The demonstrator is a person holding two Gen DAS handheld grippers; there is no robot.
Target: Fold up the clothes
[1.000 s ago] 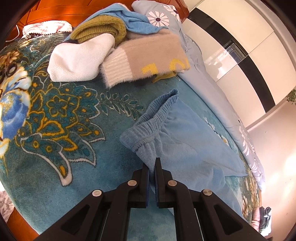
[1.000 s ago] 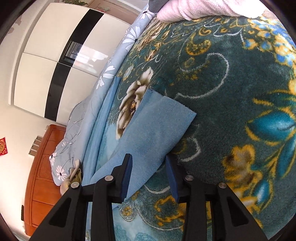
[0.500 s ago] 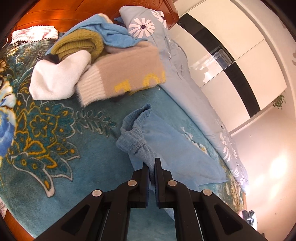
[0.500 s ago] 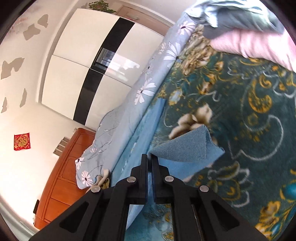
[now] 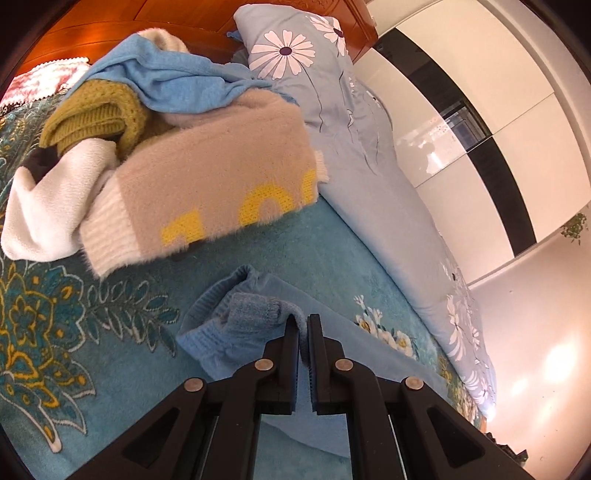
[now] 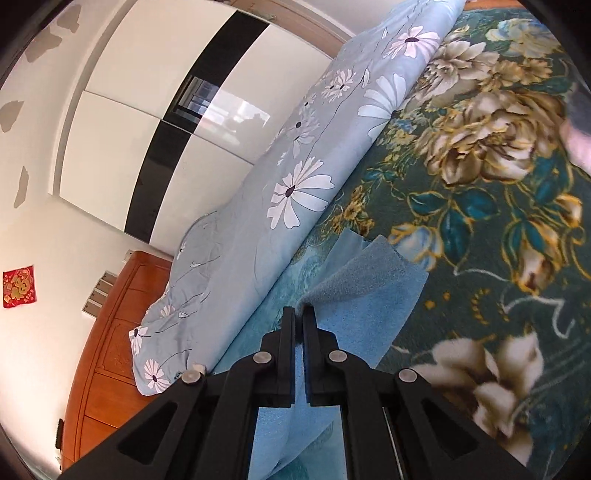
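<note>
I'm pinching the blue pants (image 5: 258, 321) at both ends, left gripper (image 5: 303, 325) clamped on the waistband, right gripper (image 6: 298, 314) clamped on a leg hem, mid-blanket (image 5: 92, 332). Looks like the first fold's just starting, and the clothes pile (image 5: 177, 147) by the headboard (image 5: 155, 22) is waiting unfolded.

Left hand-held gripper (image 5: 303, 325): both black fingers drawn together to a narrow slit, a fold of blue cloth pinched between the pads at the tips. Right hand-held gripper (image 6: 299, 314): fingers likewise closed to a thin gap, clamped on a raised corner of blue cloth. In each wrist view the fingers rise from the near edge and point away, toward the far side.
</note>
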